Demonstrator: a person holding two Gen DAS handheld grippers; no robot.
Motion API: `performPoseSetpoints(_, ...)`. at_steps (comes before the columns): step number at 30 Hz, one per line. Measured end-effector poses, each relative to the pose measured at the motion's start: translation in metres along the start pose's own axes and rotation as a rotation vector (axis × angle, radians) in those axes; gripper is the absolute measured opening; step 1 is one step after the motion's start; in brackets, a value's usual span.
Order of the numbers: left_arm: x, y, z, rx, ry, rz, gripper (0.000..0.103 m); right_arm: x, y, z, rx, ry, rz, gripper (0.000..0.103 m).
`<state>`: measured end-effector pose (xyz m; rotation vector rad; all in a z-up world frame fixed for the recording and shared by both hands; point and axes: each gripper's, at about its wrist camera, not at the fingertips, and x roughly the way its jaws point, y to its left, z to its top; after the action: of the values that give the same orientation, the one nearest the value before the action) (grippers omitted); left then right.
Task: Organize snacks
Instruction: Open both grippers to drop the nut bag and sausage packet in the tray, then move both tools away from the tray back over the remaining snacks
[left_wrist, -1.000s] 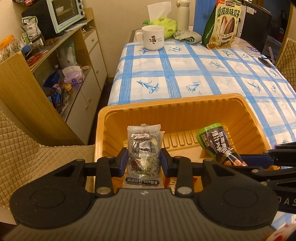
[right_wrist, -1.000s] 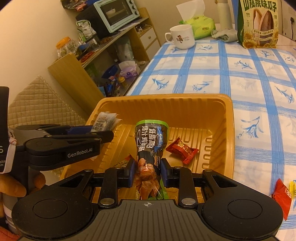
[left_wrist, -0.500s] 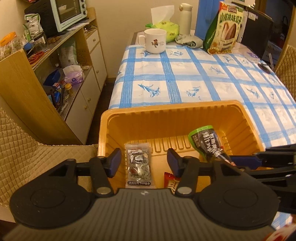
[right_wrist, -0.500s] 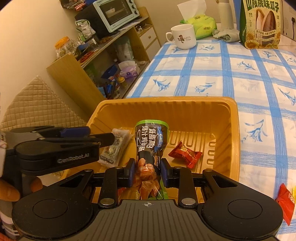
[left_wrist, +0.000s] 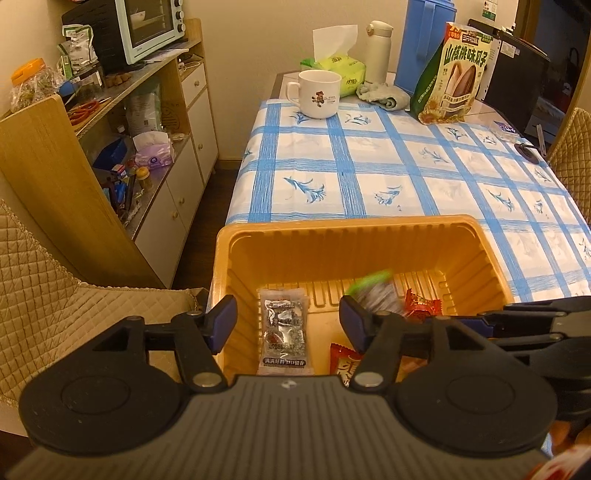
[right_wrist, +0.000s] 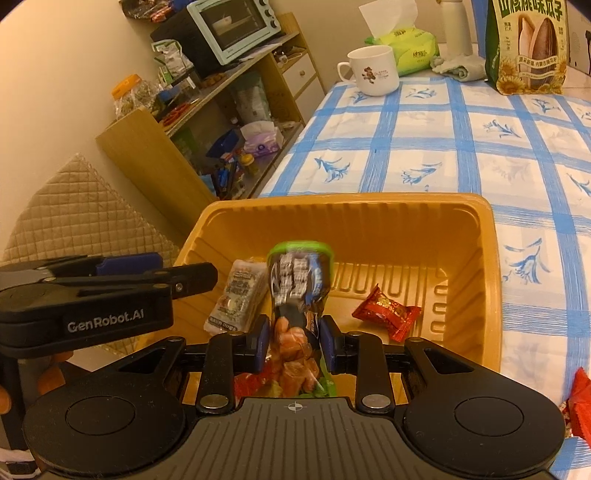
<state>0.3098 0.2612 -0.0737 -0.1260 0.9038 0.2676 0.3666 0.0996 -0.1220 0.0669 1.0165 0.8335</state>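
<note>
Left gripper (left_wrist: 288, 321) fingers apart, opening, over grey snack packet (left_wrist: 283, 328) lying in orange bin (left_wrist: 347, 236) on desk. Right gripper (right_wrist: 291, 341) fingers clamped on green-topped snack pouch (right_wrist: 299, 280) above bin.

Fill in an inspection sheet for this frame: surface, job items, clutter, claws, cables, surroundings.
Surface: table with blue-checked cloth.
Job's things: orange bin at the near edge holds a grey packet and red candy.
Clutter: mug, tissue pack, seed bag.
Claws: left claw opening, nothing between its pads; right claw shut on green-topped pouch.
Cables: nothing seen.
Surroundings: shelf with toaster oven.
</note>
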Motion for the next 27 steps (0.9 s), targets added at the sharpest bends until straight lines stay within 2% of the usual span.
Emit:
performPoseSetpoints(2,-0.002,0.001,-0.001,-0.007,-0.001,0.001,0.066,0.0,0.001,0.001,-0.005,0.004,-0.022,0.05)
performPoseSetpoints(3,-0.003,0.002,-0.002,-0.011,-0.004,0.0,0.068,-0.001,0.001,0.001,-0.007,-0.003,-0.029,0.067)
performPoseSetpoints(4,-0.004,0.003,-0.002,-0.014,-0.007,-0.003,0.069,-0.003,0.001,0.0,-0.011,-0.014,-0.027,0.072)
performPoseSetpoints(9,-0.014,0.002,-0.005,-0.013,-0.029,-0.005,0.077,-0.014,0.0,-0.002,-0.037,-0.032,-0.033,0.073)
performPoseSetpoints(12,-0.022,0.0,-0.007,-0.015,-0.046,-0.007,0.079,-0.023,-0.002,-0.003,-0.052,-0.045,-0.042,0.078)
performPoseSetpoints(17,-0.039,-0.006,-0.012,-0.017,-0.075,0.0,0.083,-0.043,-0.009,-0.007,-0.057,-0.078,-0.042,0.08)
performPoseSetpoints(27,-0.075,-0.039,-0.038,0.0,-0.119,0.012,0.091,-0.097,-0.035,-0.027,-0.068,-0.129,-0.023,0.08)
